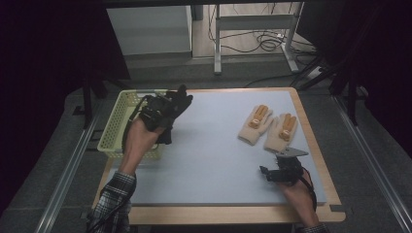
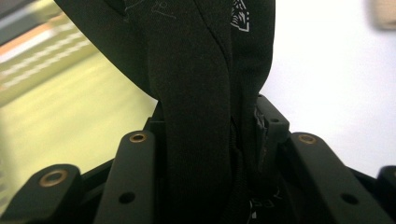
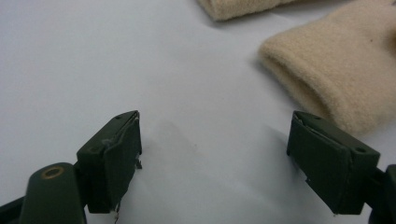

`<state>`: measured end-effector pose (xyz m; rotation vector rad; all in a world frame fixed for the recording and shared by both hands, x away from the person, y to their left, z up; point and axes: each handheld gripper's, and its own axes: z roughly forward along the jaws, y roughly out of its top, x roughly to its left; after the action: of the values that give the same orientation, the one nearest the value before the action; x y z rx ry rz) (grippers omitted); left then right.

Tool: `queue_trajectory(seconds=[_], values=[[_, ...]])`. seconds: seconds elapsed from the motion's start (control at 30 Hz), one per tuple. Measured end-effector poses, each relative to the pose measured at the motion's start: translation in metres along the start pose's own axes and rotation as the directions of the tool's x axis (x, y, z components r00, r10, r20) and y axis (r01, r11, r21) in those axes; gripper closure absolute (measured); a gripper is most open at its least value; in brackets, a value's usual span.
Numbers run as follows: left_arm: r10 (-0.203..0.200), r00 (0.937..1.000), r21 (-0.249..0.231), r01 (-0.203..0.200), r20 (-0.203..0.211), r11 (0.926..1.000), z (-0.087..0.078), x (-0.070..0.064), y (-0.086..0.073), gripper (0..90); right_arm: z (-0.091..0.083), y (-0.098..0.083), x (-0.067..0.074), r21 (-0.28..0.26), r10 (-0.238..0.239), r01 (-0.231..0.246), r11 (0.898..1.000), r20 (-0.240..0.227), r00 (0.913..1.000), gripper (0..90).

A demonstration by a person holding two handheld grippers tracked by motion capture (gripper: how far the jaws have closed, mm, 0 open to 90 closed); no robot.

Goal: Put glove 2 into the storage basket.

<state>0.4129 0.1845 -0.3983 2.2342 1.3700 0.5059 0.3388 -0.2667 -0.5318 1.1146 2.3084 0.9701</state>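
Right gripper [image 1: 272,171]: positioned at roughly 5 o'clock on the table [image 1: 214,145], held low over the pale blue-grey surface. In the right gripper view its jaws stand wide apart with only bare table surface between them; nothing is held. The grey three-cornered plate sits on top of it. The right hand [image 1: 297,191] enters from the near edge.

Beige gloves: two lie flat on the table at about 2 o'clock, side by side and touching or nearly touching. The right beige glove [image 1: 281,132] lies just beyond the right gripper, its cuff toward the near edge; in the right gripper view this cuff [image 3: 336,74] appears at 1 o'clock of the jaws, close to the right jaw but apart from it. The left beige glove [image 1: 256,124] lies beside it toward the table centre. Both carry orange markings on the finger area.

Left gripper [image 1: 156,114]: positioned at about 10 o'clock, raised above the table's left edge. The left hand [image 1: 141,138] holds it, with a plaid sleeve [image 1: 114,196] at the near edge. Its jaws are closed onto a black glove [image 1: 177,104]; in the left gripper view the black fabric [image 2: 201,93] runs up between the jaws, with small white print near the top.

Basket [image 1: 116,124]: pale yellow-green, lattice-walled, at 9 to 10 o'clock on the table's left edge, just beside the left gripper. The black glove hangs at the basket's right rim; whether it touches the rim cannot be determined.
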Motion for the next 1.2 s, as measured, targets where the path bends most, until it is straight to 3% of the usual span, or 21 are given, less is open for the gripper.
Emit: queue_trajectory(seconds=[0.03, 0.07, 0.2, 0.27, 0.33, 0.37, 0.47, 0.5, 0.63, 0.9, 1.0, 1.03, 1.07, 1.1, 1.13, 1.2], values=[[-0.012, 0.9998, 0.001, 0.012, -0.015, 0.9999, -0.001, 0.008, -0.002, 60.2, 0.000, 0.000, 0.000, 0.000, 0.000, 0.000, 1.000, 0.000, 1.0000, 17.5], [-0.012, 0.9998, 0.001, 0.012, -0.015, 0.9999, -0.001, 0.008, -0.002, 60.1, 0.000, 0.000, 0.000, 0.000, 0.000, 0.000, 1.000, 0.000, 1.0000, 17.5], [-0.063, 0.9961, 0.018, 0.064, -0.061, 0.9978, 0.000, 0.038, -0.010, 59.6, 0.000, 0.000, 0.000, 0.000, 0.000, 0.000, 1.000, 0.000, 1.0000, 17.5], [-0.094, 0.9915, 0.038, 0.098, -0.090, 0.9945, 0.005, 0.059, -0.018, 59.2, 0.000, 0.000, 0.000, 0.000, 0.001, -0.001, 1.000, -0.001, 1.0000, 17.5], [-0.101, 0.9903, 0.047, 0.106, -0.095, 0.9933, 0.007, 0.065, -0.021, 58.9, 0.000, 0.000, 0.000, 0.000, 0.000, 0.000, 1.000, 0.000, 1.0000, 17.5], [-0.116, 0.9872, 0.065, 0.123, -0.110, 0.9903, 0.013, 0.076, -0.027, 58.7, 0.000, 0.000, 0.000, 0.000, 0.000, 0.000, 1.000, 0.000, 1.0000, 17.5], [-0.128, 0.9835, 0.093, 0.140, -0.128, 0.9857, 0.022, 0.086, -0.032, 58.3, 0.000, 0.000, 0.000, 0.000, 0.000, 0.000, 1.000, 0.000, 1.0000, 17.5], [-0.137, 0.9787, 0.131, 0.157, -0.153, 0.9789, 0.032, 0.094, -0.037, 57.9, 0.000, 0.000, 0.000, 0.000, 0.000, 0.000, 1.000, 0.000, 1.0000, 17.5], [-0.155, 0.9716, 0.177, 0.187, -0.179, 0.9664, 0.052, 0.110, -0.046, 57.6, 0.000, 0.000, 0.000, 0.000, 0.001, -0.001, 1.000, -0.001, 1.0000, 17.5], [-0.159, 0.9688, 0.204, 0.197, -0.190, 0.9590, 0.079, 0.131, -0.059, 55.5, 0.000, 0.000, 0.000, -0.001, 0.001, -0.001, 1.000, -0.001, 1.0000, 17.5], [-0.163, 0.9670, 0.225, 0.206, -0.196, 0.9524, 0.089, 0.136, -0.062, 45.7, 0.000, 0.000, 0.000, -0.001, 0.000, 0.000, 1.000, 0.000, 1.0000, 17.5], [-0.163, 0.9670, 0.225, 0.206, -0.196, 0.9524, 0.089, 0.136, -0.062, 37.9, 0.000, 0.000, 0.000, -0.001, 0.000, 0.000, 1.000, 0.000, 1.0000, 17.5], [-0.153, 0.9681, 0.255, 0.202, -0.198, 0.9456, 0.095, 0.134, -0.063, 30.0, 0.000, 0.000, 0.000, -0.001, 0.000, 0.000, 1.000, 0.000, 1.0000, 17.5], [-0.153, 0.9681, 0.255, 0.202, -0.198, 0.9456, 0.095, 0.134, -0.063, 24.0, 0.000, 0.000, 0.000, -0.001, 0.000, 0.000, 1.000, 0.000, 1.0000, 17.5], [-0.141, 0.9693, 0.263, 0.192, -0.202, 0.9454, 0.095, 0.133, -0.064, 24.0, 0.000, 0.000, 0.000, -0.001, 0.000, 0.000, 1.000, 0.000, 1.0000, 17.5], [-0.128, 0.9676, 0.261, 0.184, -0.217, 0.9477, 0.092, 0.131, -0.064, 11.4, 0.000, 0.000, 0.000, -0.001, 0.000, 0.000, 1.000, 0.001, 1.0000, 17.5]])
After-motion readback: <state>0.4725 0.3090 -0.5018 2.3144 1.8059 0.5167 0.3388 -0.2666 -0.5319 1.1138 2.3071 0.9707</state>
